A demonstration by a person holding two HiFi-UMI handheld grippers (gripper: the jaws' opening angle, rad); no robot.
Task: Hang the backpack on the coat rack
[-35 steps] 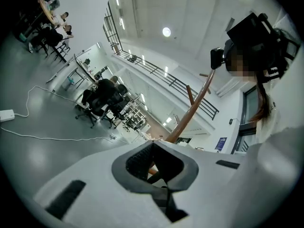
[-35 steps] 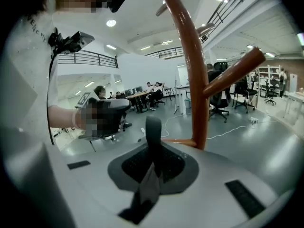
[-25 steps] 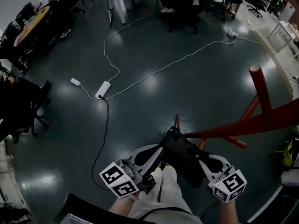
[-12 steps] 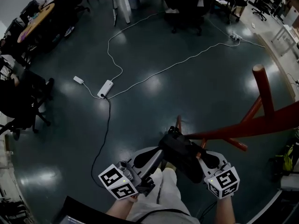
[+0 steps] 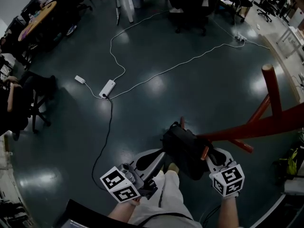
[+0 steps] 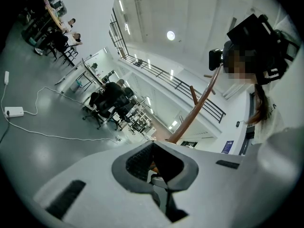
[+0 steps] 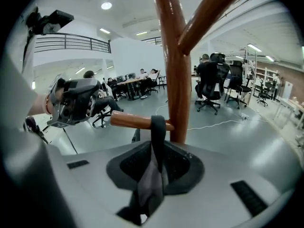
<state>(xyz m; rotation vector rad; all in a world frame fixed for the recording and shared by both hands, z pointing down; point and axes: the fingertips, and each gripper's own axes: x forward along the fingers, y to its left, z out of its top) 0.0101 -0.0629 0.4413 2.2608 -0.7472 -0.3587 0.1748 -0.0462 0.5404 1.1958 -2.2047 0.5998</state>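
Observation:
The black backpack (image 5: 183,148) hangs low against the red-brown coat rack (image 5: 266,126), just ahead of my knees. In the right gripper view its dark strap (image 7: 158,137) loops over a short wooden peg (image 7: 129,120) beside the rack's trunk (image 7: 176,80). My right gripper (image 7: 156,151) is shut on that strap, and in the head view the right gripper (image 5: 209,155) sits at the backpack's right side. My left gripper (image 5: 160,159) reaches the backpack's lower left edge. Seen along its own jaws, the left gripper (image 6: 153,146) is shut with no fabric between them.
White cables and a power strip (image 5: 106,88) lie across the dark floor ahead. Office chairs (image 5: 187,4) stand at the back and people sit at a table (image 5: 40,13) far left. Rack branches (image 5: 271,87) rise at the right. A yellow-green bag (image 5: 290,158) lies at the right edge.
The right gripper and the backpack have shifted slightly right and closer to the rack. The left gripper has stayed put.

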